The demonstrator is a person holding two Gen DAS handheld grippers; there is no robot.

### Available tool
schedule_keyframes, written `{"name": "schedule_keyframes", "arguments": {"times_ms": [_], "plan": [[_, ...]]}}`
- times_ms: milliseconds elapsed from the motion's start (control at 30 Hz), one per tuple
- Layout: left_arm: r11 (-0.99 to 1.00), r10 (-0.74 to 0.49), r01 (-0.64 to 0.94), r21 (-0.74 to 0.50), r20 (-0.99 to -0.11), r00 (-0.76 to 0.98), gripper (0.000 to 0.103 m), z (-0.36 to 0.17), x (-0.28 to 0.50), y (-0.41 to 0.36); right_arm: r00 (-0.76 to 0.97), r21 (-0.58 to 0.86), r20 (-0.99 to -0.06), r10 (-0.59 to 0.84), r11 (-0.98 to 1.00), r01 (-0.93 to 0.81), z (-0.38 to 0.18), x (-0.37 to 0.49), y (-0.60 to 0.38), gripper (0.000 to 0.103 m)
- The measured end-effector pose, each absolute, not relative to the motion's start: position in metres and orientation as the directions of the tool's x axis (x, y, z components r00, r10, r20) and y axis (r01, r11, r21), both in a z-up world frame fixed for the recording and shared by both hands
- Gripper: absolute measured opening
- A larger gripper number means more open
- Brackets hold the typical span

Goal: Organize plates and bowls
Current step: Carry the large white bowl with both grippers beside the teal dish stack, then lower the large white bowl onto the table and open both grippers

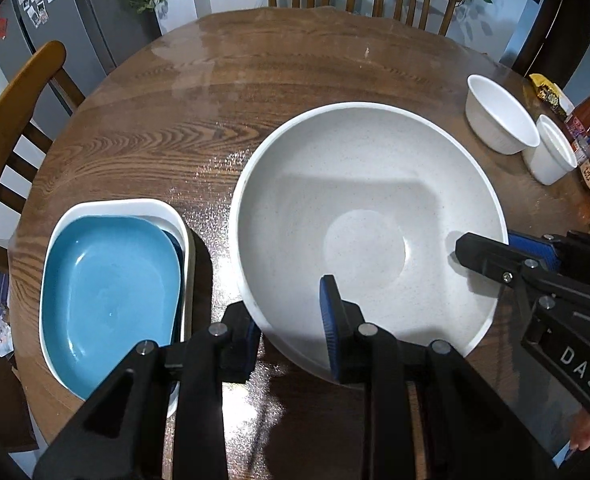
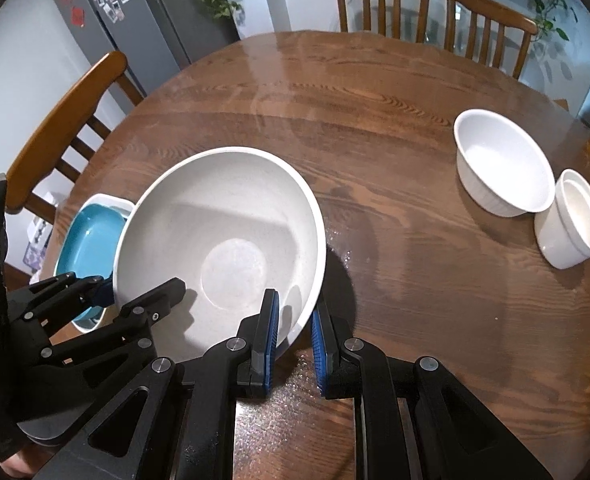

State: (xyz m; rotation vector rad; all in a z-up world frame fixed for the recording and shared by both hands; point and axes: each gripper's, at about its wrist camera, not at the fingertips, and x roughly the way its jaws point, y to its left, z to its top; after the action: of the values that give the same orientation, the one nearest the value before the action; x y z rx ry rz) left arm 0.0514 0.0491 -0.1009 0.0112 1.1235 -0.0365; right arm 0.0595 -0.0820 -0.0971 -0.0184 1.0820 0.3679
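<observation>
On right gripper (image 1: 491, 254): "DAS".

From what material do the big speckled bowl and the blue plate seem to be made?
Big bowl: probably ceramic or melamine; matte off-white with fine specks and a thick rim. Blue plate: likely glazed ceramic; its glossy surface reflects light.

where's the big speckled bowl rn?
The big speckled bowl is held over the wooden table by both grippers on its near rim, just right of the blue dish.
</observation>
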Motion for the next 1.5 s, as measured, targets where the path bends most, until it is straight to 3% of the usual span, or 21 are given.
{"name": "schedule_keyframes", "arguments": {"times_ms": [800,933,1067,1400,1467,1500], "plan": [[1.0,0.001,0.025,0.013,-0.906,0.424,0.028,-0.106,0.058,0.042,0.39,0.213,-0.865,0.317,0.934,-0.288,-0.1,0.064,-0.086,0.019],[1.0,-0.002,0.027,0.01,-0.902,0.431,0.036,-0.104,0.058,0.042,0.392,0.222,-0.86,0.325,0.932,-0.285,-0.098,0.062,-0.086,0.02],[0.999,0.004,0.028,0.019,-0.89,0.456,0.052,-0.096,0.056,0.042,0.408,0.221,-0.854,0.323,0.935,-0.277,-0.095,0.06,-0.09,0.02],[1.0,0.01,0.02,0.023,-0.873,0.488,0.062,-0.08,0.046,0.047,0.45,0.253,-0.825,0.342,0.935,-0.247,-0.084,0.049,-0.104,0.021],[1.0,0.008,0.018,0.02,-0.87,0.493,0.076,-0.078,0.043,0.046,0.461,0.278,-0.81,0.363,0.929,-0.244,-0.08,0.044,-0.11,0.021],[1.0,0.007,0.018,0.018,-0.867,0.499,0.077,-0.076,0.041,0.046,0.466,0.288,-0.803,0.371,0.926,-0.243,-0.079,0.042,-0.112,0.024]]}}
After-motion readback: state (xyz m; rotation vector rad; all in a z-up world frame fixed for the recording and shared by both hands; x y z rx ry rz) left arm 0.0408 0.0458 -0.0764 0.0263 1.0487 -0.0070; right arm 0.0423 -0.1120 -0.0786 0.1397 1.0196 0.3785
